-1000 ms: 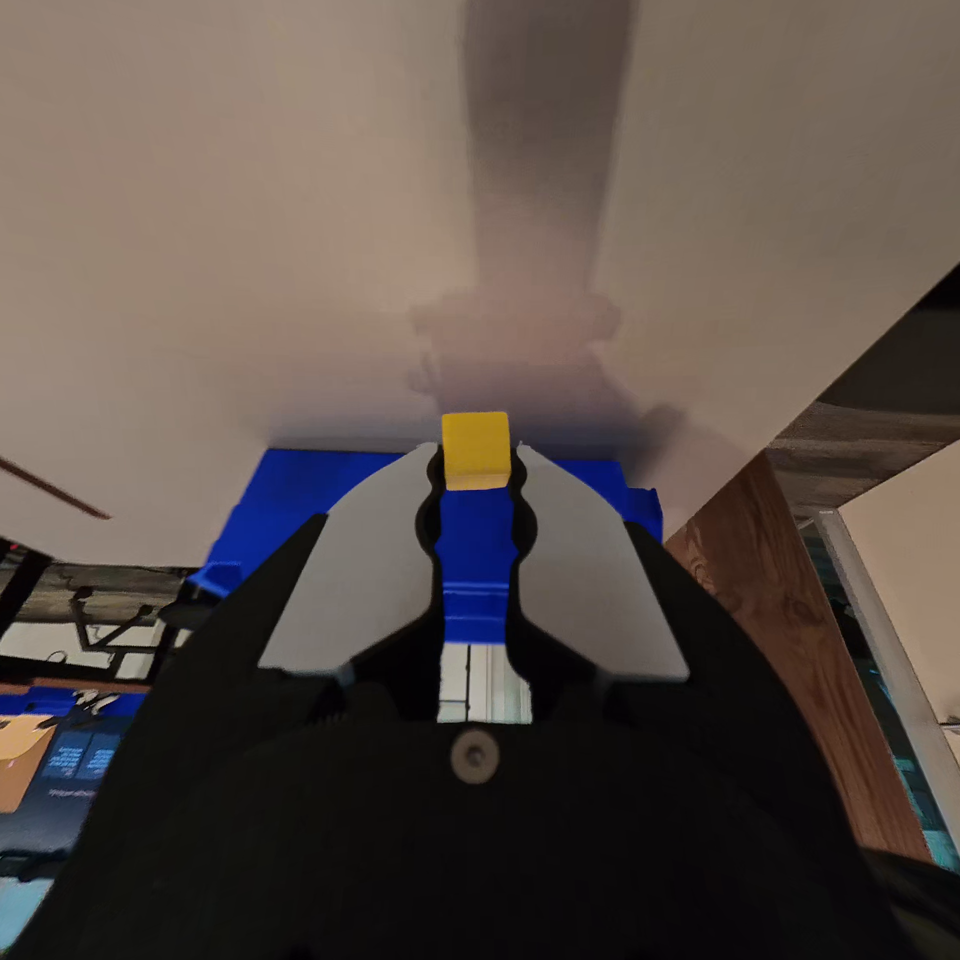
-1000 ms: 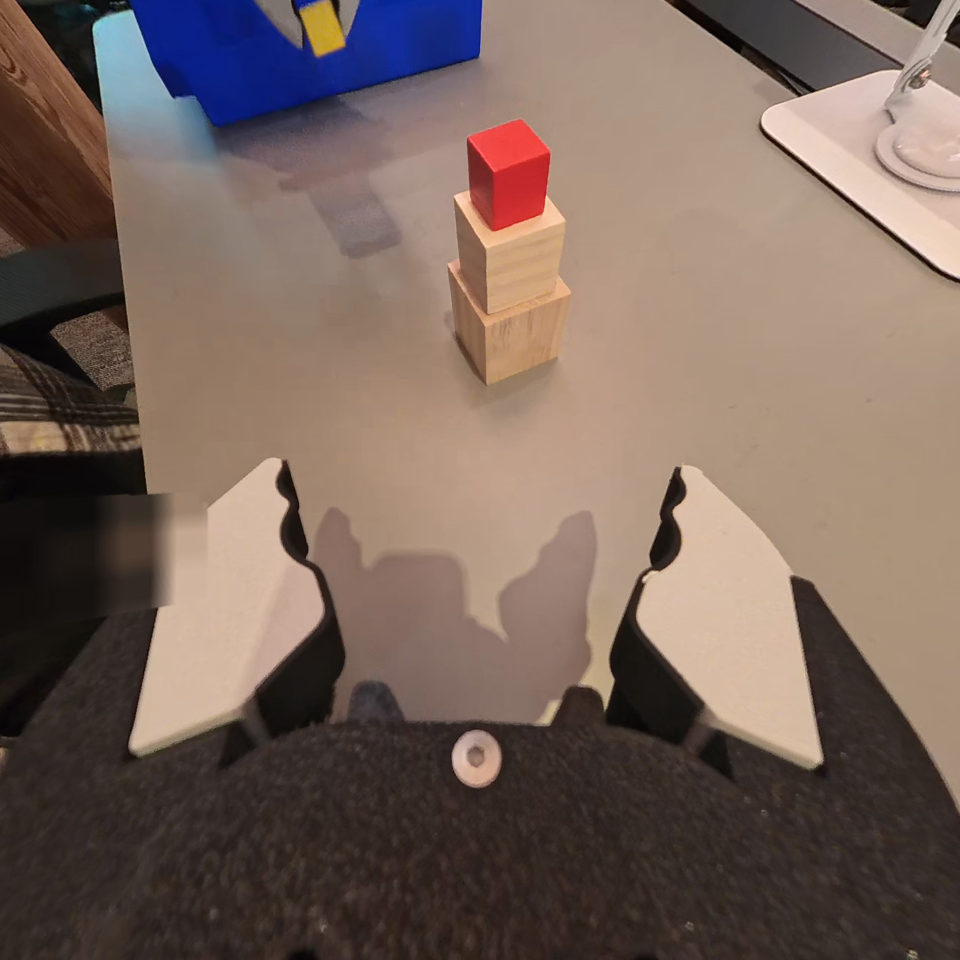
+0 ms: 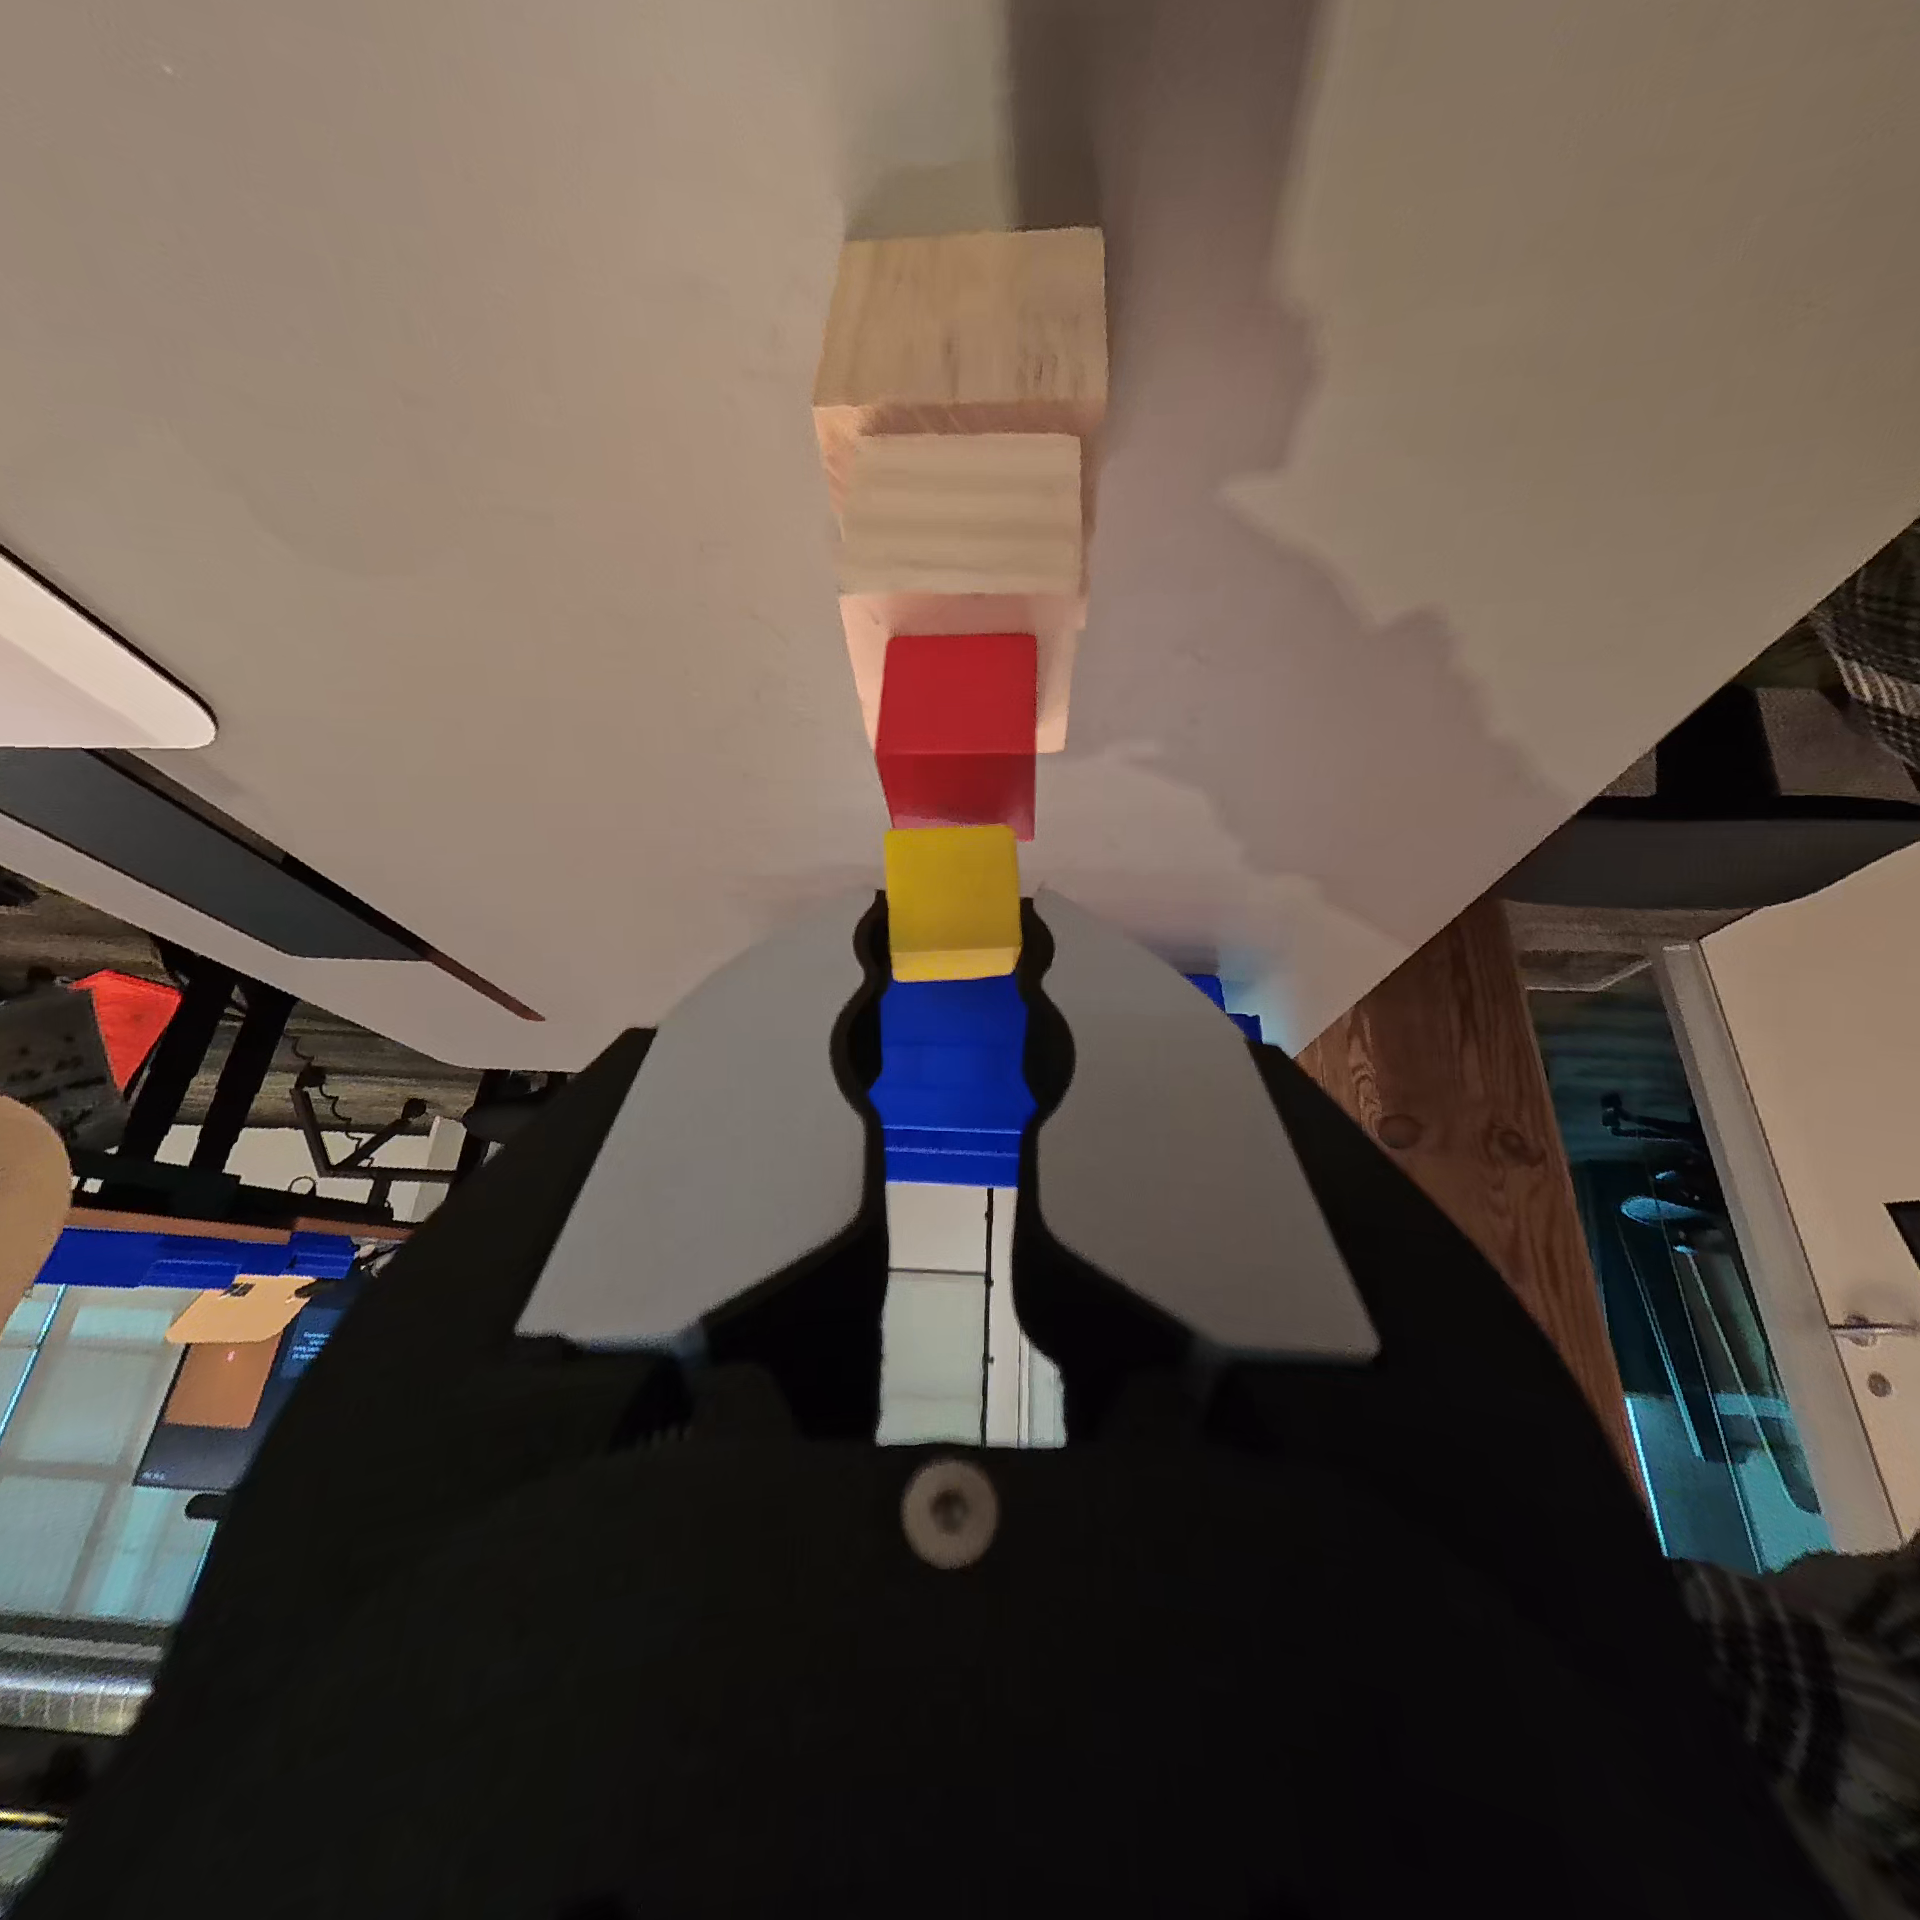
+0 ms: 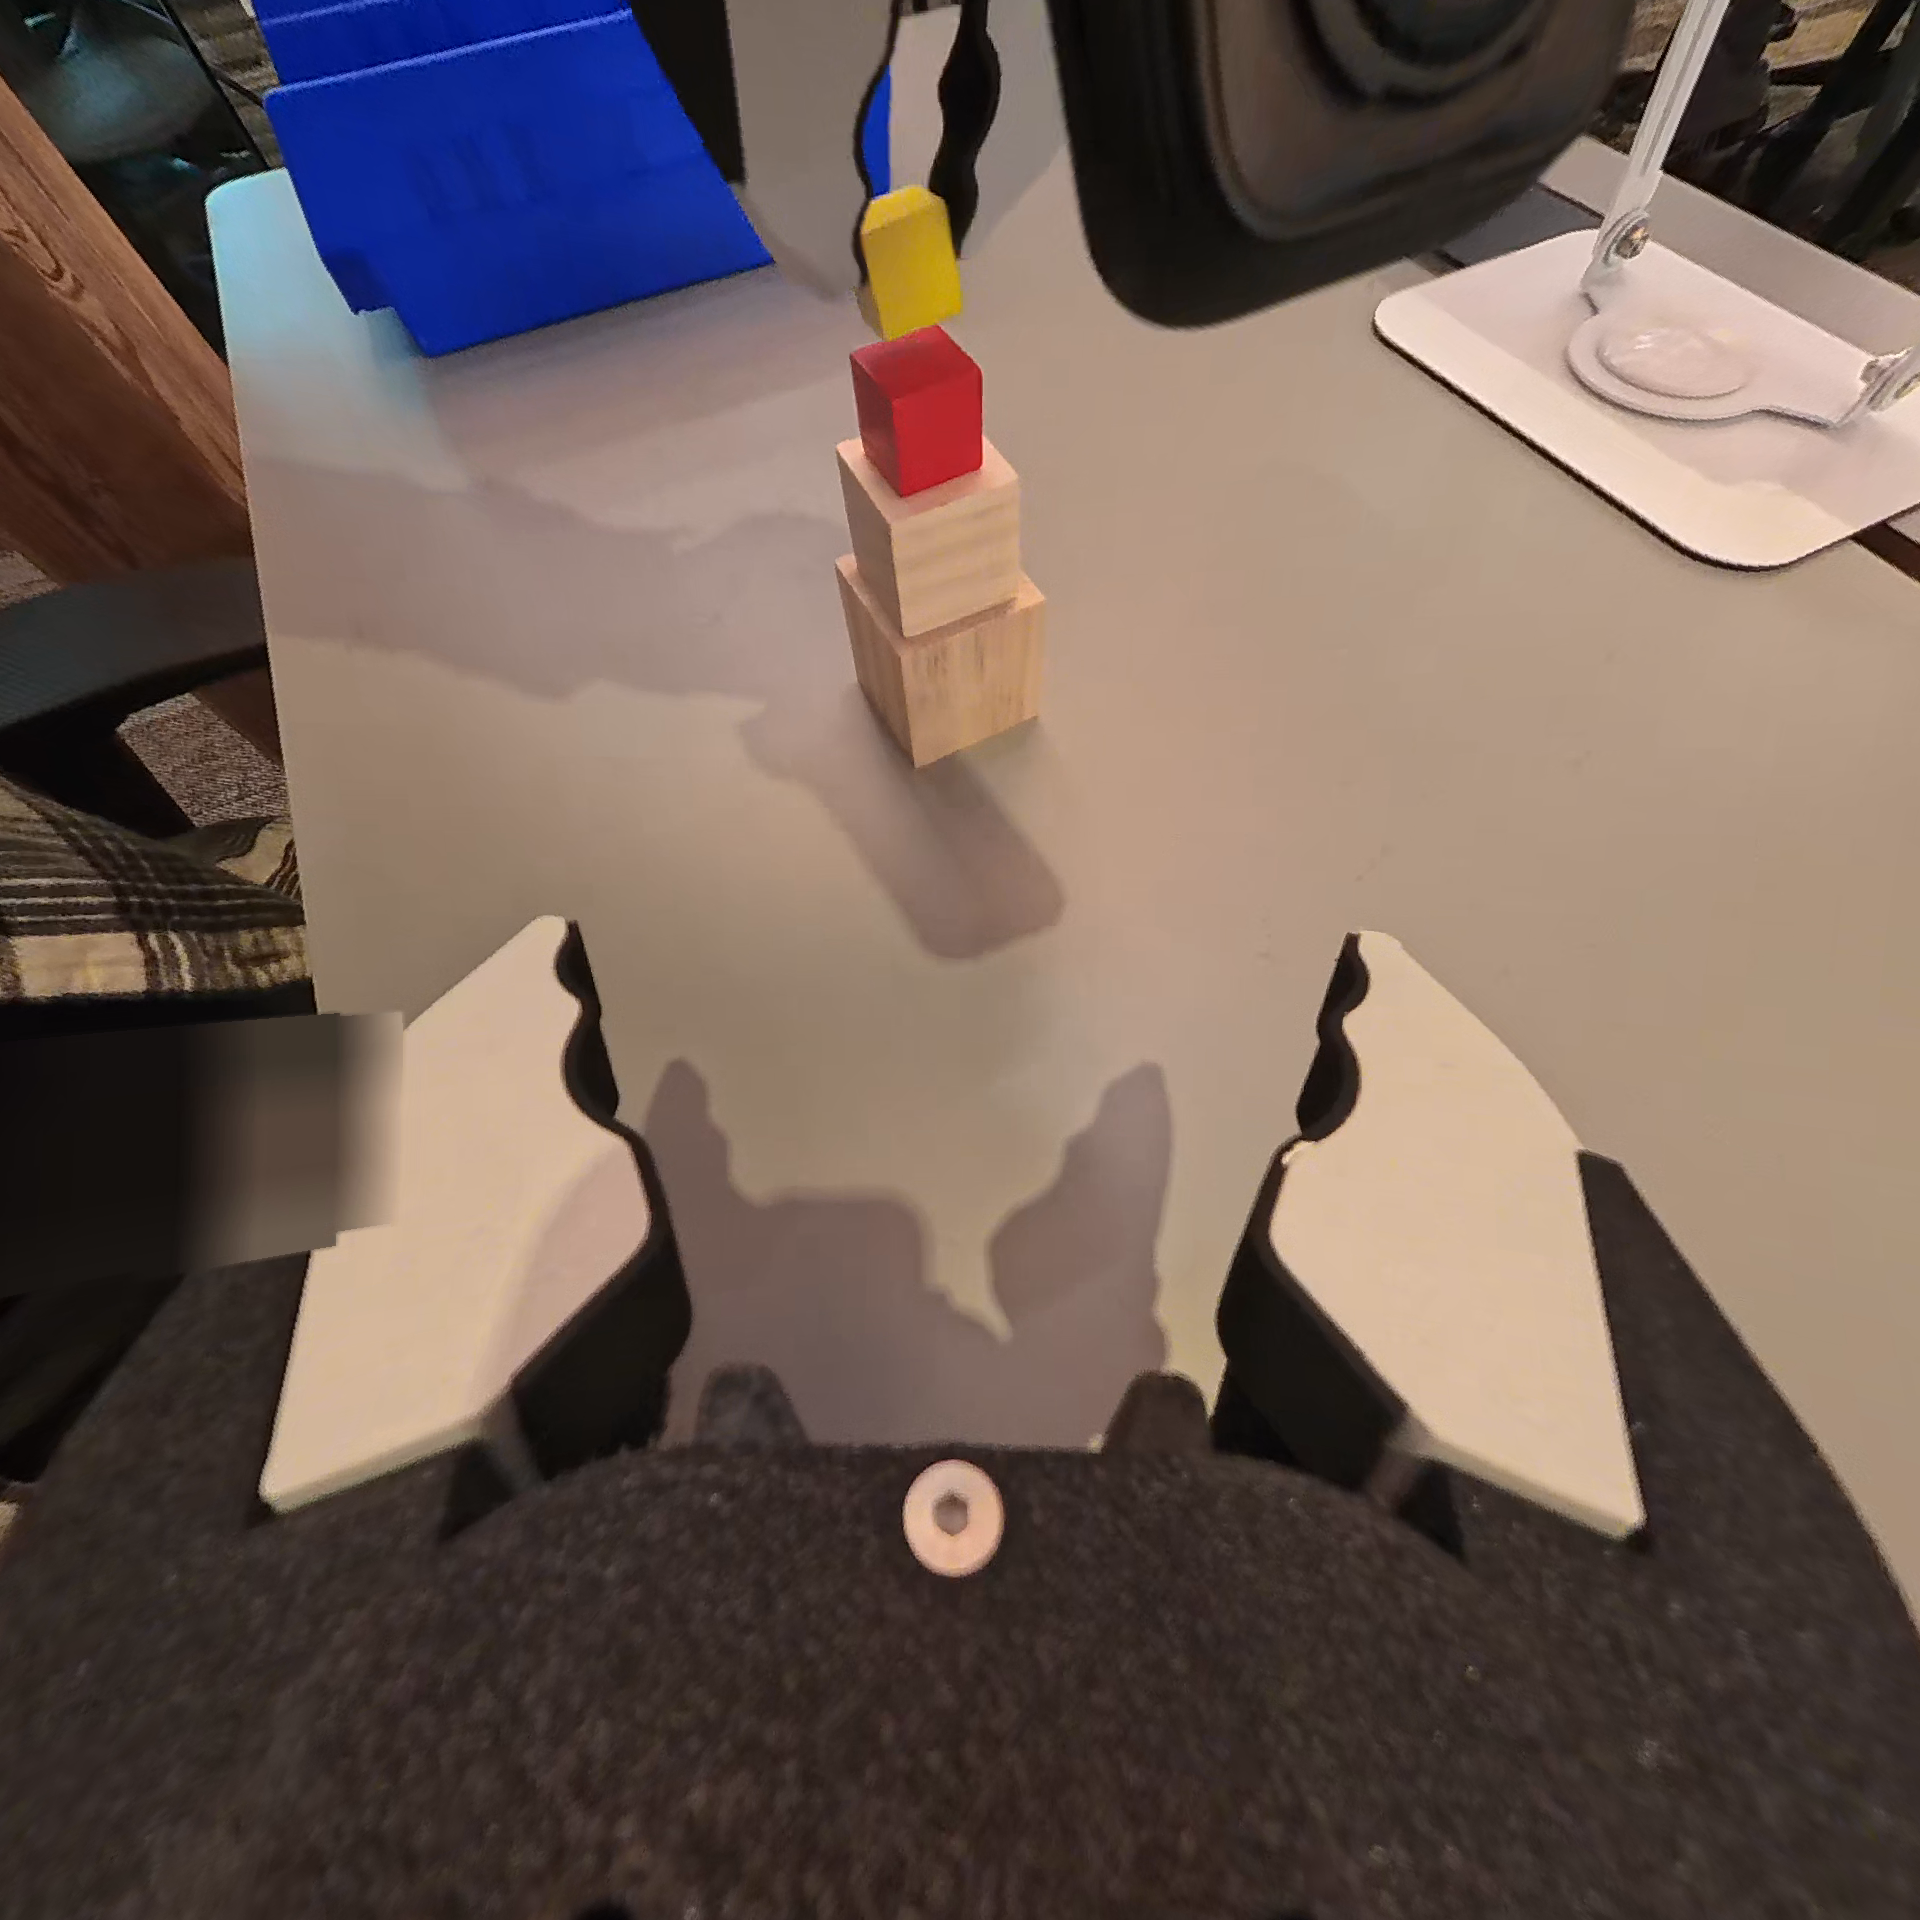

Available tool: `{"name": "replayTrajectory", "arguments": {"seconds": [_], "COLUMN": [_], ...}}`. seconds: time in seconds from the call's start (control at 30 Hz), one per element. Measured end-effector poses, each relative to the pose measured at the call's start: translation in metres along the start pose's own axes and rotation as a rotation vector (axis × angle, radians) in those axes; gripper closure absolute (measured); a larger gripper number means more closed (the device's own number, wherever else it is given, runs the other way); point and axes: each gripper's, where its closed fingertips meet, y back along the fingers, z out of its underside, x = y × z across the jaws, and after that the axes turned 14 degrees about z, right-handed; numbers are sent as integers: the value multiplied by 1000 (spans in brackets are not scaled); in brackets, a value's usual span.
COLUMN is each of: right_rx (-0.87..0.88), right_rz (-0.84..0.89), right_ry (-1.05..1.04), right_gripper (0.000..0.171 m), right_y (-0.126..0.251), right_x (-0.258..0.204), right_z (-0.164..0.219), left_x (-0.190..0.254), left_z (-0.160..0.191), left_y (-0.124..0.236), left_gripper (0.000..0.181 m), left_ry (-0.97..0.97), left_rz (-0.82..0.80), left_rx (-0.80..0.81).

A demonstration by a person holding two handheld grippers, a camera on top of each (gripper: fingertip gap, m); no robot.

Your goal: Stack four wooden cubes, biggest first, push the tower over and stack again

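A tower of three cubes stands on the grey table (image 4: pixel 1351 779): a big plain wood cube (image 4: pixel 951 665), a smaller plain wood cube (image 4: pixel 930 540) on it, and a red cube (image 4: pixel 920 410) on top. My left gripper (image 3: pixel 951 925) is shut on a small yellow cube (image 3: pixel 948 899) and holds it just over the red cube (image 3: pixel 956 727); the left wrist view looks down the tower. In the right wrist view the yellow cube (image 4: pixel 909 262) hangs tilted, right above the red one. My right gripper (image 4: pixel 961 987) is open and empty, low over the table in front of the tower.
A blue bin (image 4: pixel 499 187) stands at the back left of the table. A white pad with a clear stand (image 4: pixel 1662 384) lies at the back right. A wooden panel (image 4: pixel 94 364) and a black chair arm (image 4: pixel 114 644) are off the table's left edge.
My left gripper has carried the yellow cube from near the blue bin to just above the red cube on the tower. The right gripper has stayed put, still open.
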Motion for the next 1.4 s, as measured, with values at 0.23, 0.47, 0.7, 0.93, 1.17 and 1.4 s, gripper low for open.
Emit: {"name": "replayTrajectory", "arguments": {"seconds": [0.23,0.47,0.7,0.93,1.17,1.4], "right_rx": [8,11,9,9,9,8], "right_rz": [2,1,0,-1,-3,-5], "right_ry": [-7,-5,-4,-2,-2,-3], "right_gripper": [43,43,43,43,43,43], "right_y": [2,3,3,2,2,2], "right_x": [2,2,1,0,0,0], "right_z": [-1,-1,-1,-1,-1,-1], "left_x": [1,0,1,0,0,-1], "left_z": [-4,-6,-7,-9,-9,-10], "left_y": [2,-2,-4,-4,-4,-4], "left_gripper": [159,159,159,159,159,157], "left_ry": [-5,-5,-12,-3,15,37], "left_rz": [3,0,7,13,26,50], "left_rx": [-6,-27,-33,-31,-28,-12]}}
